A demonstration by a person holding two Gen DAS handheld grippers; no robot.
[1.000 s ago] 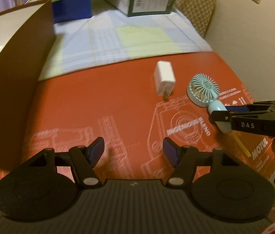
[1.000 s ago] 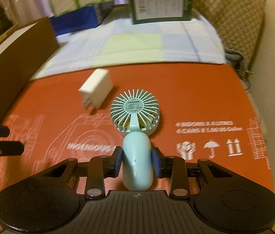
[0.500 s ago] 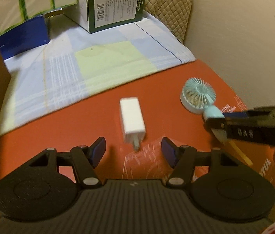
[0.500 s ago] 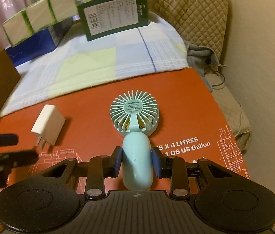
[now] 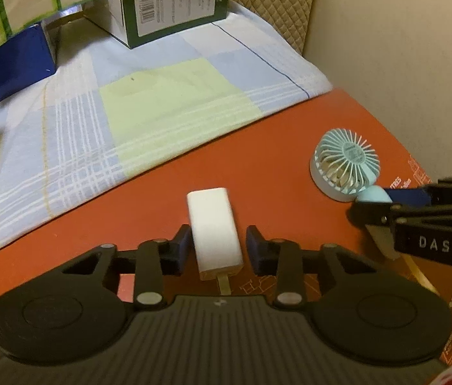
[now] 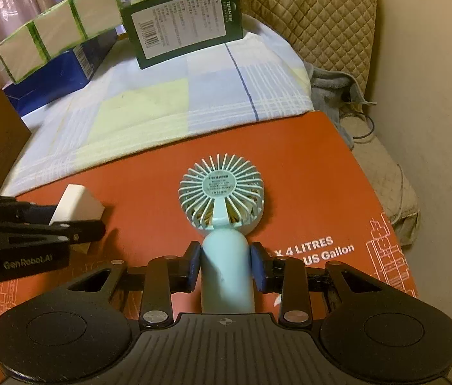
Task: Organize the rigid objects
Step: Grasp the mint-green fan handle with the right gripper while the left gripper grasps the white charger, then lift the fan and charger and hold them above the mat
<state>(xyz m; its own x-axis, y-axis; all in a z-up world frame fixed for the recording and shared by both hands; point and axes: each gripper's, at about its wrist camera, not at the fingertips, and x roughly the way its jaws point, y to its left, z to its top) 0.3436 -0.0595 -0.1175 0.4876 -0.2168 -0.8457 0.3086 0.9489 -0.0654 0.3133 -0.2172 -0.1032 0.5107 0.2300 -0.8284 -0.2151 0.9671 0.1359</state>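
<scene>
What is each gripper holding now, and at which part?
The right gripper holds the fan by its handle. The left gripper is closing around the white charger, near its plug end; no firm hold yet.

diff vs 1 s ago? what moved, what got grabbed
The left gripper moved in over the white charger, which was ahead of its open jaws; the jaws now straddle it and are closing, left pad about touching, a small gap on the right. Unchanged: the right gripper stays clamped on the blue fan handle, and the fan and charger lie on the red board.
</scene>
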